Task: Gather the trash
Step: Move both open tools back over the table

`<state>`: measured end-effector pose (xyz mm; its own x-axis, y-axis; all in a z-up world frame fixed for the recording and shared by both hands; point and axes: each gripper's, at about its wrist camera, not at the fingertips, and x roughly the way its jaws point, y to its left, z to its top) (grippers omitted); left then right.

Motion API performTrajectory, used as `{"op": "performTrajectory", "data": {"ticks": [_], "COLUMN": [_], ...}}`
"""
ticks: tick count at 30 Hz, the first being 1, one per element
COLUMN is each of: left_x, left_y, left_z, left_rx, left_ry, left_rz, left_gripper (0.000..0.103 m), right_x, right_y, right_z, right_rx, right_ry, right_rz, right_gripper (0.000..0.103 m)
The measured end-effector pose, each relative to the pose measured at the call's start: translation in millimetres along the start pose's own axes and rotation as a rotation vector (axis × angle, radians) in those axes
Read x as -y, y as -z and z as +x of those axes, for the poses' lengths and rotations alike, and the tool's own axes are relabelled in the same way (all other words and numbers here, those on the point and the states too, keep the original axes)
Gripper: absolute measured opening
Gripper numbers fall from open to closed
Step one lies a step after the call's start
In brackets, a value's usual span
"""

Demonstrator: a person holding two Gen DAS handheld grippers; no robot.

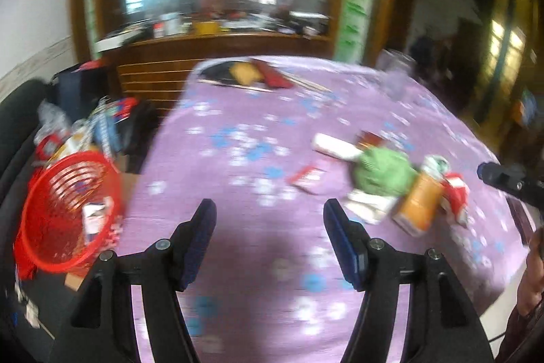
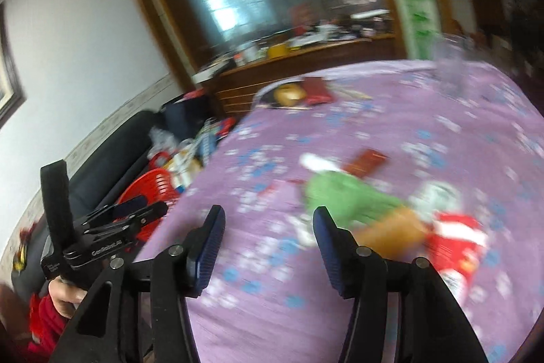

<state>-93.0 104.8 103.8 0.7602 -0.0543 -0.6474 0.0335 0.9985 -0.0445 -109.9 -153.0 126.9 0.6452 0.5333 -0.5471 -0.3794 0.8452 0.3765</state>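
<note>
- Hovering nearest the cameras, the left gripper (image 1: 270, 247) and the right gripper (image 2: 268, 247) both have their jaws wide apart and hold nothing, above the purple flowered cloth of the bench (image 1: 238, 179).
- Lying just beyond the right gripper is the trash pile: an orange carton (image 1: 420, 204), a red-and-white wrapper (image 1: 454, 189) touching it, and a green crumpled wad (image 1: 384, 174) behind the carton.
- Judging by looks, the carton is light and fairly stiff, so it is best pinched across its flat sides; the wrapper and green wad seem soft and crushable, so bite into a bunched fold.
- A small flat red-and-white packet (image 1: 307, 177) lies left of the green wad; thin and flat, it may slip, so catch a raised edge.
- Left of the bench, off its edge, a red basket (image 1: 68, 210) waits with a scrap inside.
- Blur hides finer detail.
</note>
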Motion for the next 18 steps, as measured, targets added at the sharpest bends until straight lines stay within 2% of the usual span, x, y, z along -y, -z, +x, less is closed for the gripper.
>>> {"op": "performTrajectory", "data": {"ticks": [3,8,13,18], "left_x": [46,92,119,136], "left_y": [2,7,9,10], "left_z": [6,11,14,22], "left_rx": [-0.019,-0.057,-0.101,-0.118], "left_ry": [0.039,0.107,0.124,0.146], "left_rz": [0.090,0.164,0.208,0.232], "left_gripper": [0.064,0.064,0.065,0.070], "right_x": [36,70,89,121], "right_y": [11,24,32,39], "right_z": [-24,-50,-68,-79], "right_rx": [0.024,0.054,0.080,0.094], "right_ry": [0.039,0.066,0.062,0.127], "right_rz": [0.061,0.132,0.160,0.223], "right_gripper": [0.058,0.058,0.059,0.062]}}
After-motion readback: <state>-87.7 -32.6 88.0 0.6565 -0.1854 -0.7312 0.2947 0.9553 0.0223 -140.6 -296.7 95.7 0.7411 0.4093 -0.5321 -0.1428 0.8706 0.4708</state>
